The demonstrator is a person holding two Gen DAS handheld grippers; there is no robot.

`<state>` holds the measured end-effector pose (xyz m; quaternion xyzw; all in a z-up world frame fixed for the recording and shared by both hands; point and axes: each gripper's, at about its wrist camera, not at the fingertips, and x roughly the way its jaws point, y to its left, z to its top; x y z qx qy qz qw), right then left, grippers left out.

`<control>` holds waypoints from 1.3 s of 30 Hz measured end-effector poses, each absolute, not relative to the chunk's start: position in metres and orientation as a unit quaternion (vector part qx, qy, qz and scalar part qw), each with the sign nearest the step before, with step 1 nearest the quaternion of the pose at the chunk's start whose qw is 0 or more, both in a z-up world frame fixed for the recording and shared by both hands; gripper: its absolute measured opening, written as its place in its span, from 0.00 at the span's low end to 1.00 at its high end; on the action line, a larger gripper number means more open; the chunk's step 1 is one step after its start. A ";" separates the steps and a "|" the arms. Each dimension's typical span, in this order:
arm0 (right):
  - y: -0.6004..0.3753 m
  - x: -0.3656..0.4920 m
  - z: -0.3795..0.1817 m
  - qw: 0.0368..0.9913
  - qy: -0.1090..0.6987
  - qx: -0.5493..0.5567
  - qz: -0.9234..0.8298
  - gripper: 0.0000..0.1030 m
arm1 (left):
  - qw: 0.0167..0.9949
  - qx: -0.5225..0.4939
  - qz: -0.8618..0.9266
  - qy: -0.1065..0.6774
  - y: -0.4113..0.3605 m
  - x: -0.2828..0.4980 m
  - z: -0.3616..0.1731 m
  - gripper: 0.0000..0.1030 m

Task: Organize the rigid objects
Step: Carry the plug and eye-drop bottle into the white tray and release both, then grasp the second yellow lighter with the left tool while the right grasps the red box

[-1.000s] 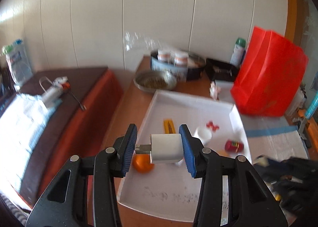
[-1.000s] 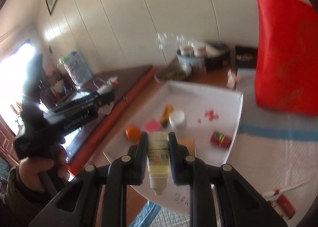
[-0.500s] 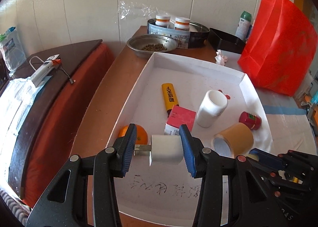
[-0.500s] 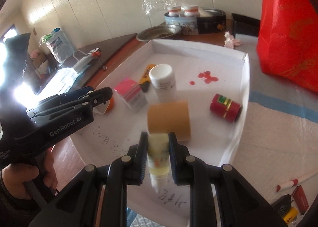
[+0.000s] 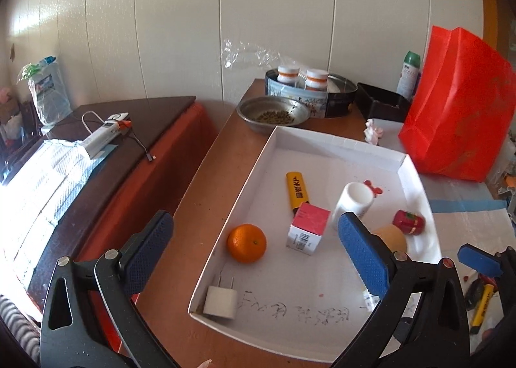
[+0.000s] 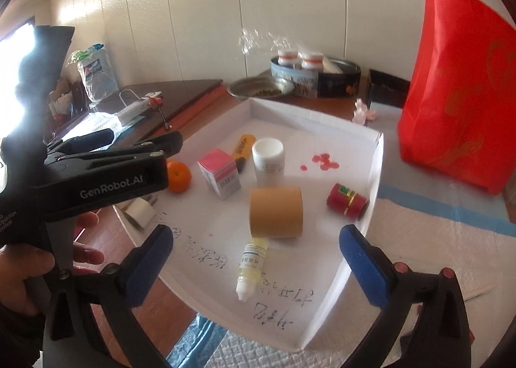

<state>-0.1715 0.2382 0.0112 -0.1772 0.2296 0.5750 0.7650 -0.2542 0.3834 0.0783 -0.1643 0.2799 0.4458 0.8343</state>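
Note:
A white shallow tray (image 5: 338,145) holds an orange (image 5: 246,243), a pink box (image 5: 308,232), a yellow lighter (image 5: 297,190), a white jar (image 5: 353,200), a red tin (image 5: 409,222) and a brown tape roll (image 6: 276,211). My left gripper (image 5: 254,226) hovers over the tray's near left side. Its jaws are opening, with nothing between the pads. The white plug charger (image 5: 221,298) lies loose in the near left corner. My right gripper (image 6: 254,236) is opening too. The dropper bottle (image 6: 251,266) lies on the tray floor below it, untouched.
A red bag (image 5: 458,116) stands right of the tray. Behind it are a metal bowl (image 5: 274,113), a round tin (image 5: 309,100) with bottles and a black box (image 5: 380,103). A dark cabinet (image 5: 96,149) is at the left. A hand (image 6: 19,271) holds the left gripper.
Both grippers have opened wide. The charger has dropped from the left jaws into the tray's near left corner. The dropper bottle has left the right jaws and lies before the tape roll.

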 end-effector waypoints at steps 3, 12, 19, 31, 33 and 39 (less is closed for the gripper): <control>0.232 -0.172 0.015 0.770 0.227 -0.171 0.572 1.00 | 0.841 -0.161 0.442 0.267 0.371 -0.260 0.089 1.00; 0.208 -0.170 0.021 0.783 0.226 -0.141 0.562 1.00 | 0.853 -0.155 0.426 0.260 0.340 -0.263 0.106 1.00; 0.176 -0.151 0.030 0.799 0.230 -0.105 0.545 1.00 | 0.876 -0.146 0.376 0.264 0.301 -0.252 0.112 1.00; 0.054 -0.025 0.018 0.861 0.268 -0.013 0.433 1.00 | 0.911 -0.127 0.239 0.310 0.223 -0.211 0.087 1.00; 0.030 0.000 0.011 0.858 0.283 0.018 0.428 1.00 | 0.915 -0.117 0.191 0.335 0.198 -0.198 0.075 1.00; 0.010 0.029 -0.011 0.857 0.310 -0.026 0.410 1.00 | 0.902 -0.101 0.142 0.396 0.144 -0.157 0.045 1.00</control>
